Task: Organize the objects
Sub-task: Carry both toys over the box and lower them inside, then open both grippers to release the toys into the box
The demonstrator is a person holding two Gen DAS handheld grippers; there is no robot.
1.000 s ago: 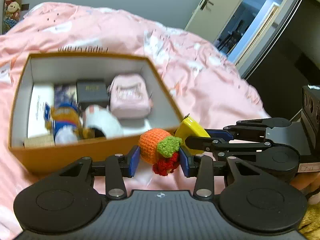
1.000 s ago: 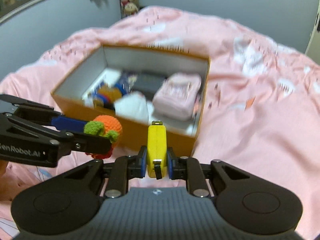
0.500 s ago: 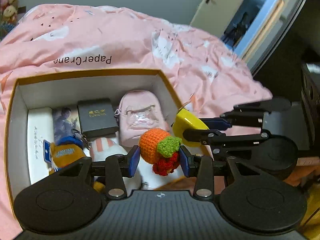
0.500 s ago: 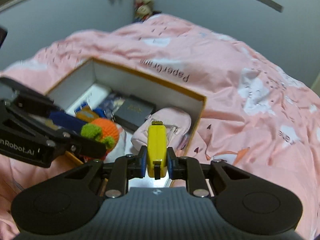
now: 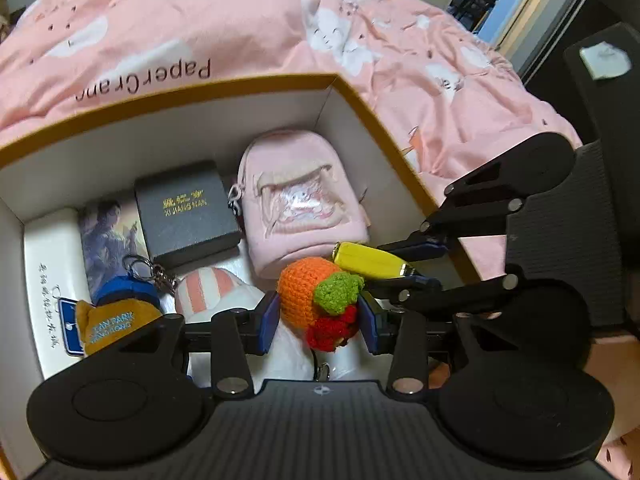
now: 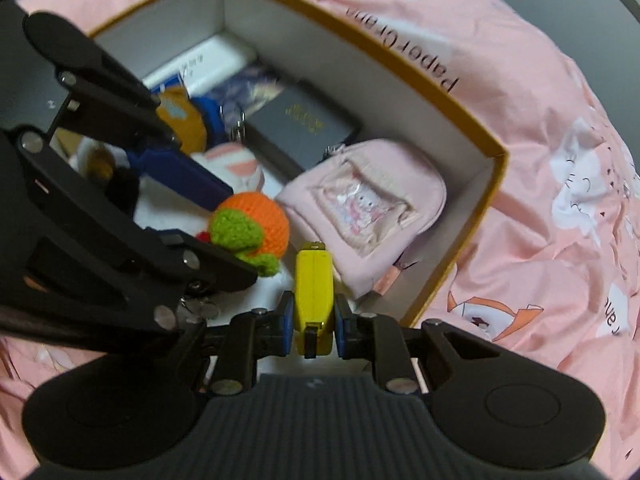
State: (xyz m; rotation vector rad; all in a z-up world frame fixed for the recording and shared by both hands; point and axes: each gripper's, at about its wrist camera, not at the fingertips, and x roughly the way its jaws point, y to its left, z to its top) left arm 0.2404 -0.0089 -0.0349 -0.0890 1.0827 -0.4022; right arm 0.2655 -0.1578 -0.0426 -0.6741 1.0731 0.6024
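Crochet grip: left gripper (image 5: 318,316) clamps the orange crochet charm (image 5: 316,300), over the box's near edge.
Yellow grip: right gripper (image 6: 312,324) clamps the yellow case (image 6: 313,280), long axis along the fingers.
Below: box (image 5: 384,120) is crowded; pink backpack (image 5: 300,196) fills its far right corner.
Nearer: both hover side by side.

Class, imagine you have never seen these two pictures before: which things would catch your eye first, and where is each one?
First comes the orange crocheted toy, gripped in the left tongs above the open box. Beside it, the right tongs pinch a slim yellow object over the box's near corner. Inside the box, a pink mini backpack lies against the right wall next to a black case, all on a pink bedspread.
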